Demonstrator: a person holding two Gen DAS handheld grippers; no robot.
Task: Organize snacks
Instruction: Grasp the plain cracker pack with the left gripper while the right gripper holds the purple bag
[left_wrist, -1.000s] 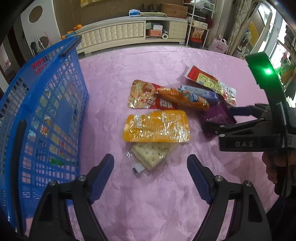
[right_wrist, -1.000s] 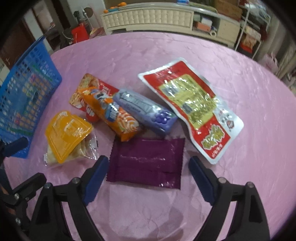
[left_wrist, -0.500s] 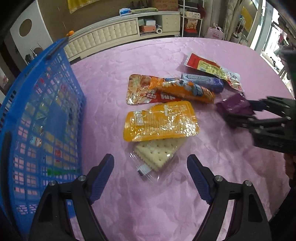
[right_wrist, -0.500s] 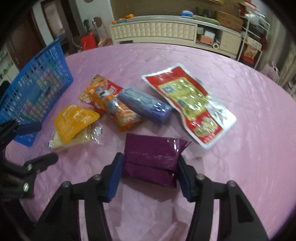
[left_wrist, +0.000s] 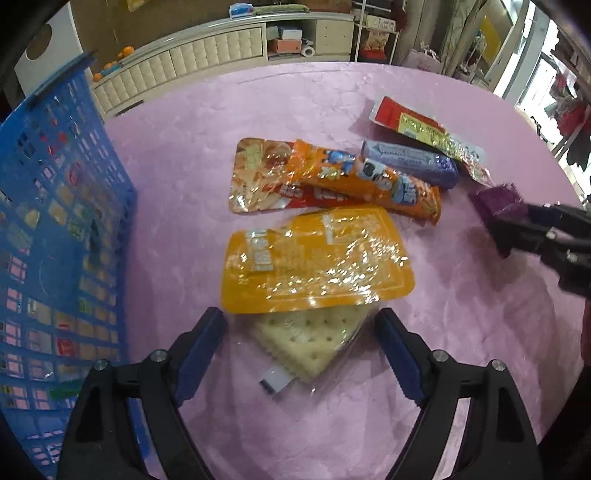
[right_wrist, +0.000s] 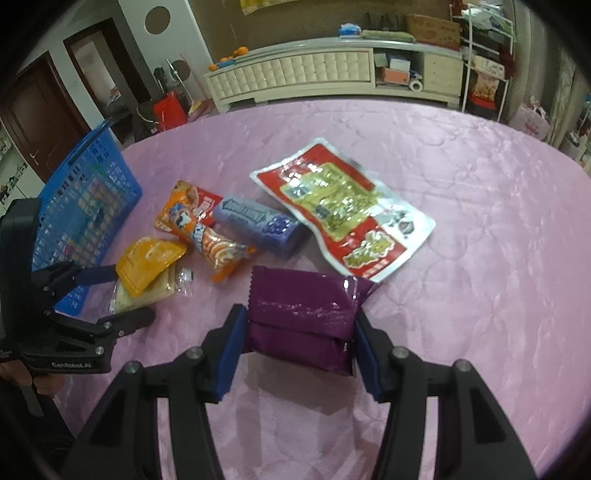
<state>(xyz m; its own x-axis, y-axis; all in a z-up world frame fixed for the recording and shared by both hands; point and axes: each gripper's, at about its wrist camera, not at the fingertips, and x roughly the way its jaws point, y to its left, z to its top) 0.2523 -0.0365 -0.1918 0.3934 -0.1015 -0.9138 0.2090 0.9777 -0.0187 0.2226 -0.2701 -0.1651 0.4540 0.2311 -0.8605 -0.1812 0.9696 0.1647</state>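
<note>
Right wrist view: our right gripper (right_wrist: 299, 343) tilts steeply down at lower centre, its jaws having just closed halfway onto the purple packet (right_wrist: 304, 314), pads pressing both ends. A second ago that packet lay flat between wide jaws. Our left gripper (left_wrist: 301, 350) angles down, jaws wide, straddling the cracker packet (left_wrist: 314, 341) without touching; earlier the crackers lay farther ahead. Upper left stands the blue basket (right_wrist: 86, 197).
</note>
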